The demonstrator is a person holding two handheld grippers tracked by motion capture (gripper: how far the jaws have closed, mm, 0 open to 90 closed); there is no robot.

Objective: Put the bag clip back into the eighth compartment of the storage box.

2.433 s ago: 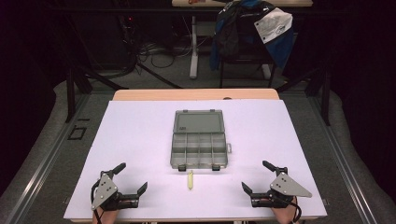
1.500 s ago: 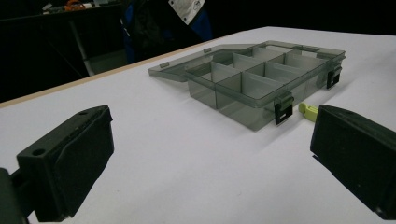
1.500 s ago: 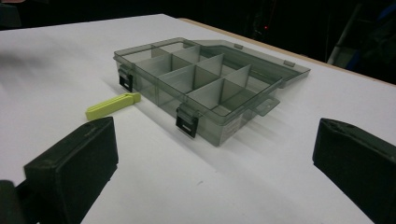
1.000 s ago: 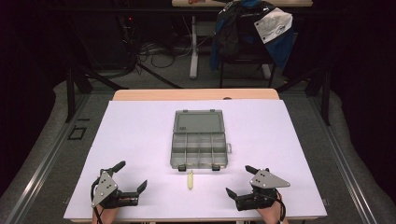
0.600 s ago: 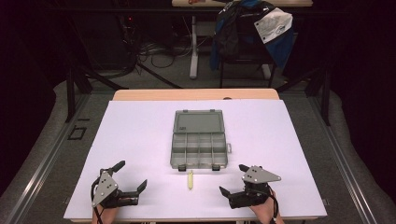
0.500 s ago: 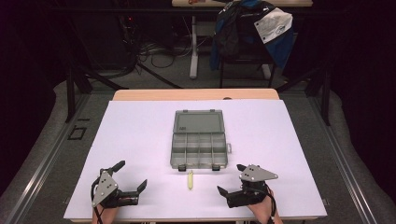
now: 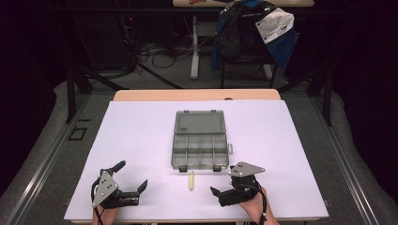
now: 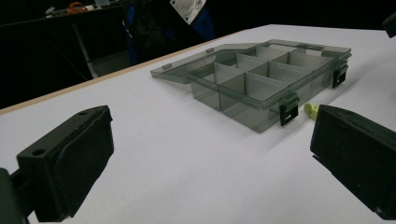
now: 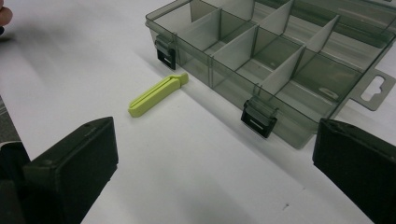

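- A small yellow-green plastic clip (image 7: 191,180) lies flat on the counter, just in front of the box's near wall and between its two black latches; the right gripper view shows one end of the yellow-green plastic clip (image 9: 158,94) close to the box wall, though I cannot tell whether they touch.
- The smoky transparent plastic compartment box (image 7: 200,151) sits near the middle of the counter with its lid (image 7: 199,123) folded back flat on the far side; the compartments look bare.
- The right tongs (image 7: 224,187) sit low over the counter just right of the clip, jaws spread wide, holding nothing, angled towards the clip and box.
- The left tongs (image 7: 130,177) rest near the front left edge, well apart from the clip, jaws also wide and empty.
- The counter (image 7: 131,140) is covered by a plain white sheet, with a strip of pale wood showing along its far edge.
- Beyond it the room is dark: a chair draped with a blue and white jacket (image 7: 256,33), cables (image 7: 152,51) on a grey floor, black frame legs at the sides.
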